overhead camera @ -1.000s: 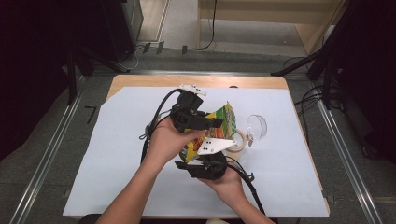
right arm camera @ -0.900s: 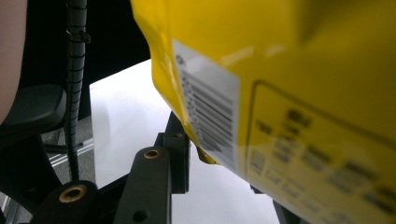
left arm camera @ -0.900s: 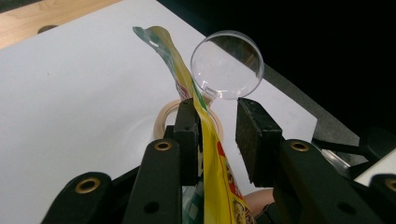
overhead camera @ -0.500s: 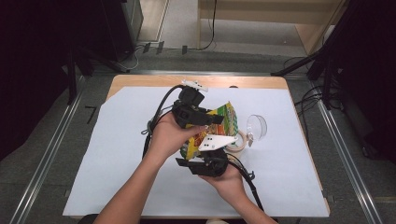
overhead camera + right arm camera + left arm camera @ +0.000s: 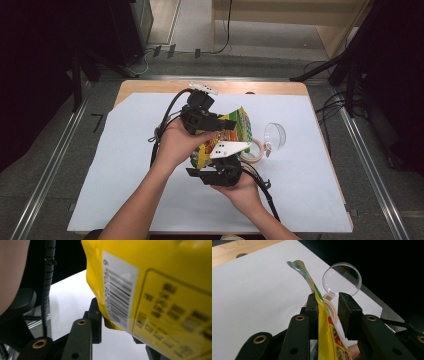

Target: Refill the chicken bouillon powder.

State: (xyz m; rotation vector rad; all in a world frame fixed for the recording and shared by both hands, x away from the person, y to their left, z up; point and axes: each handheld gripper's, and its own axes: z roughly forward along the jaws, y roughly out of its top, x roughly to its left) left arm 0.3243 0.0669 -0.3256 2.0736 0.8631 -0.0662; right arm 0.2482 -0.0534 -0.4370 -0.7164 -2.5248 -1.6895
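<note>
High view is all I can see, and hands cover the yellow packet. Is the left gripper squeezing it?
Observer: Not from both sides. In the left gripper view the packet lies against one pad of the left gripper, and the other pad stands apart from it.
Operator: What's on the packet's back?
Observer: A barcode printed on white, seen in the right gripper view.
Operator: Is its top straight?
Observer: No, the top corner curls over to one side.
</note>
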